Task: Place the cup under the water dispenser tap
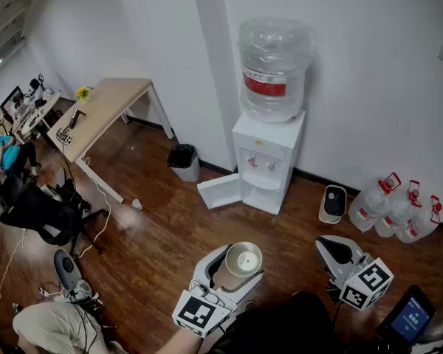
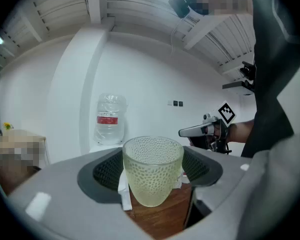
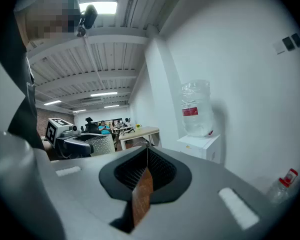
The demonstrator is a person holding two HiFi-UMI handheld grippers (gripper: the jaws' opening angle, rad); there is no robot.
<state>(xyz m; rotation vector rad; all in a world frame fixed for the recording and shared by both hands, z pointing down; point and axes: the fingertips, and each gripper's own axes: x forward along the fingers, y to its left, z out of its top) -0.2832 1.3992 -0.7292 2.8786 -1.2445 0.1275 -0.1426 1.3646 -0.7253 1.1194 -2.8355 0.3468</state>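
Observation:
My left gripper (image 1: 235, 265) is shut on a pale dimpled glass cup (image 1: 243, 259), held upright above the wooden floor. In the left gripper view the cup (image 2: 153, 169) fills the space between the dark pads, rim up. The white water dispenser (image 1: 268, 161) stands against the far wall, a clear bottle (image 1: 275, 66) on top and two taps (image 1: 260, 164) over its recess. It is well ahead of the cup. My right gripper (image 1: 334, 255) hangs at the lower right, jaws shut with nothing between them. The right gripper view shows the dispenser (image 3: 200, 140) to the right and the left gripper (image 3: 72, 141) with the cup at left.
The dispenser's lower door (image 1: 221, 190) hangs open to the left. A black bin (image 1: 184, 161) stands left of it and a small heater (image 1: 333, 203) right of it. Several spare water bottles (image 1: 396, 212) lie by the wall. A desk (image 1: 103, 113) and office chair (image 1: 44, 216) are at left.

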